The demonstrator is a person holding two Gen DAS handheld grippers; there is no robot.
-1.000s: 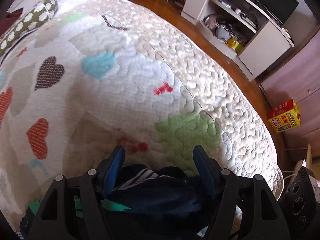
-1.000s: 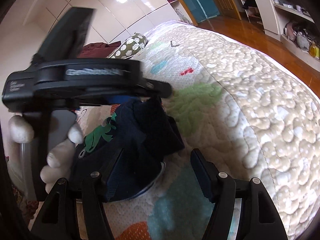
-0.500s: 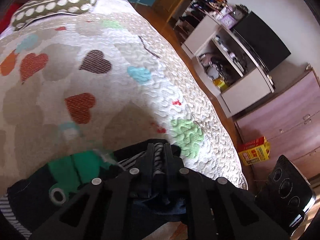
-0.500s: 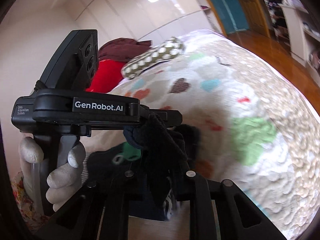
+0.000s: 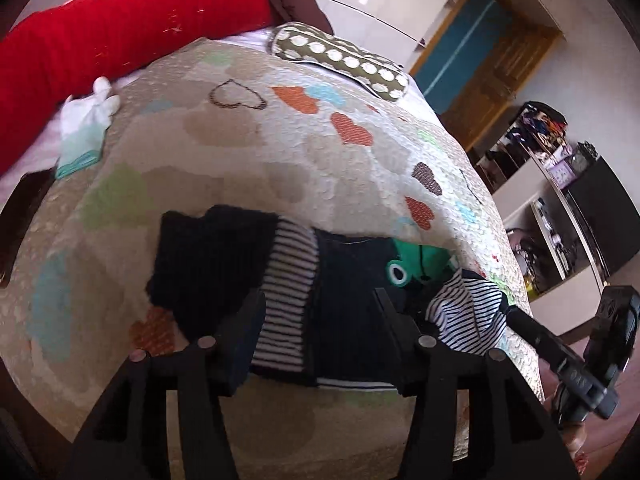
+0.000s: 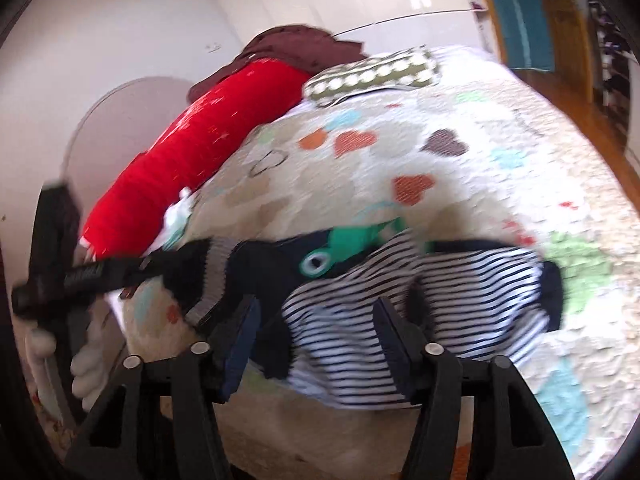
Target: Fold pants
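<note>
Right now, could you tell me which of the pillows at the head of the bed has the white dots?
The flat olive-green pillow has them, in rows. The long red bolster beside it is plain red, aside from a few faint specks.

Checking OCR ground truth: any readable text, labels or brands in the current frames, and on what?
None can be read.
Pale lettering on the black handheld gripper body, right wrist view: motion-blurred, unreadable.
Small mark on the other black gripper body, left wrist view: too small to read.
Navy striped pants with green frog patch: no text visible.
</note>
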